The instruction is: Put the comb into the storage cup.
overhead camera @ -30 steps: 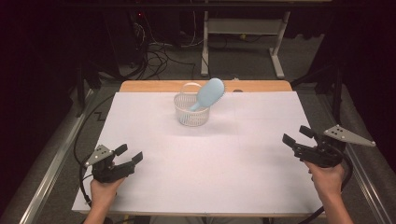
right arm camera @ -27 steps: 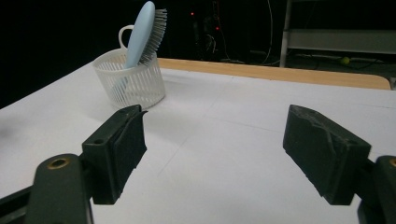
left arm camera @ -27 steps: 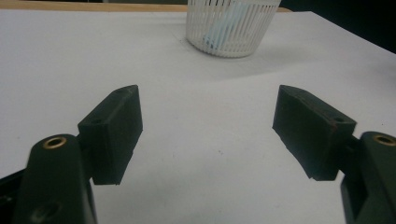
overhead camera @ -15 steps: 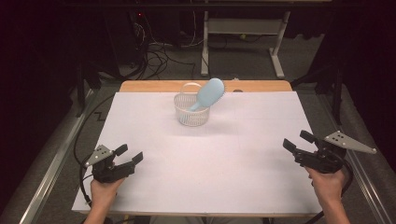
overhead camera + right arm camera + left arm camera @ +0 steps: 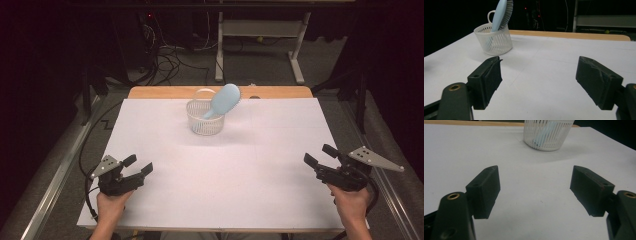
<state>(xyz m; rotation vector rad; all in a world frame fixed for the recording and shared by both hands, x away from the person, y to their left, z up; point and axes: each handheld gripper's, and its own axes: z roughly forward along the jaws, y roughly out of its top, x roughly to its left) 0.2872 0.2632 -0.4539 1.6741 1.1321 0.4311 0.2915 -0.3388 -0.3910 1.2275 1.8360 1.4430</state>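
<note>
— White sheeting covers the whole table [image 5: 220, 190], with dark floor and tangled cables behind it at the top of the frame. Where's the thing they're working with?

— Upper centre of the high view: a pale blue hairbrush [image 5: 223, 100] standing handle-down in a small white slatted basket [image 5: 204, 121], its head leaning out over the rim toward the upper right.

— And the tongs?

— Both released and holding nothing. The left gripper [image 5: 135, 167] sits at the lower left of the frame, the right gripper [image 5: 320, 156] at the lower right, each well apart from the basket. In the left gripper view the jaws stand wide over bare sheet, and the same goes for the right gripper view.

— How would that brush handle, do you think?

— Light and stiff, I'd judge: hard plastic, probably a bit slick. I'd take it across the head or by the neck just above the rim, on the smooth back rather than the bristles [image 5: 509, 11], which would give under the pads. The basket looks light too, so it might tip or slide if the brush drags on the rim.

— Anything you can't make out?

— The handle shows as a blue smear through the slats, so I can't tell how it rests at the bottom. The left gripper view cuts the basket off at the top edge.
</note>
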